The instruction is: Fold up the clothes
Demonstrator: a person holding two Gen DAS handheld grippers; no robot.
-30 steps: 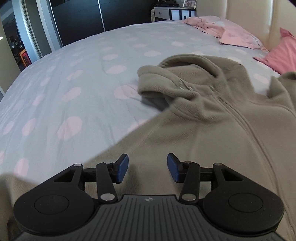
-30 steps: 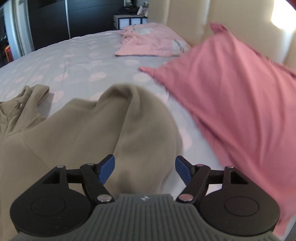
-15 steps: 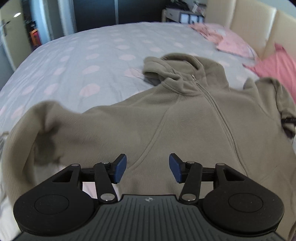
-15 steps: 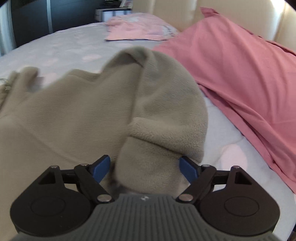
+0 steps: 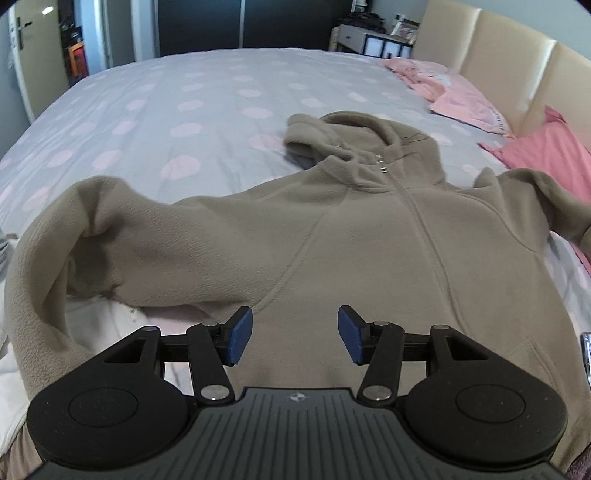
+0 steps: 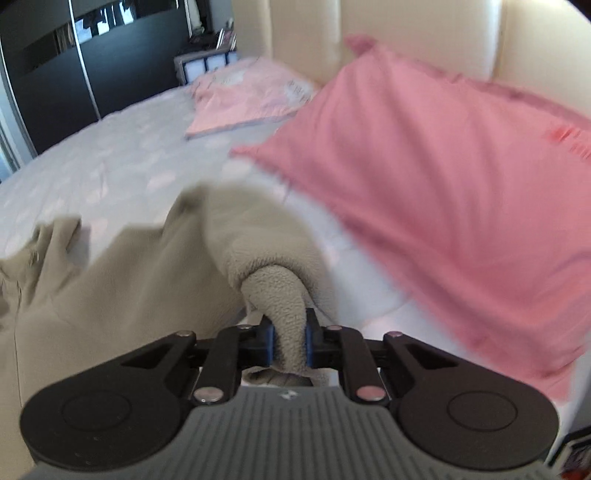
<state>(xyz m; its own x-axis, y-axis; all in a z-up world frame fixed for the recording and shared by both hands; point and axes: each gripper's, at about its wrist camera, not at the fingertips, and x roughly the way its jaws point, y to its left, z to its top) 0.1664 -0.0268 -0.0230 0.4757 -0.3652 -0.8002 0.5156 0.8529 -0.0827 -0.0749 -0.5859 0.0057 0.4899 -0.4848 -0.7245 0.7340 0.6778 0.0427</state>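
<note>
An olive fleece zip hoodie (image 5: 369, 236) lies front up on the dotted bed, hood towards the far side, one sleeve (image 5: 92, 221) curled at the left. My left gripper (image 5: 294, 335) hovers open over the hoodie's lower front with nothing between its blue pads. In the right wrist view the hoodie's other sleeve (image 6: 266, 236) is bunched up, and my right gripper (image 6: 289, 341) has its jaws closing on the sleeve's cuff (image 6: 282, 295), the pads pressing the fleece from both sides.
A dark pink pillow (image 6: 443, 192) lies right beside the held sleeve, against the cream padded headboard (image 6: 406, 33). A pale pink pillow (image 5: 461, 99) and a pale pink garment (image 6: 243, 99) lie further along. White fabric (image 5: 99, 317) shows under the left sleeve. A dark wardrobe (image 6: 92, 55) stands beyond the bed.
My right gripper went down over the sleeve cuff and closed on it, then lifted it. My left gripper pulled back and rose, so more of the hoodie shows; its jaws stayed open.
</note>
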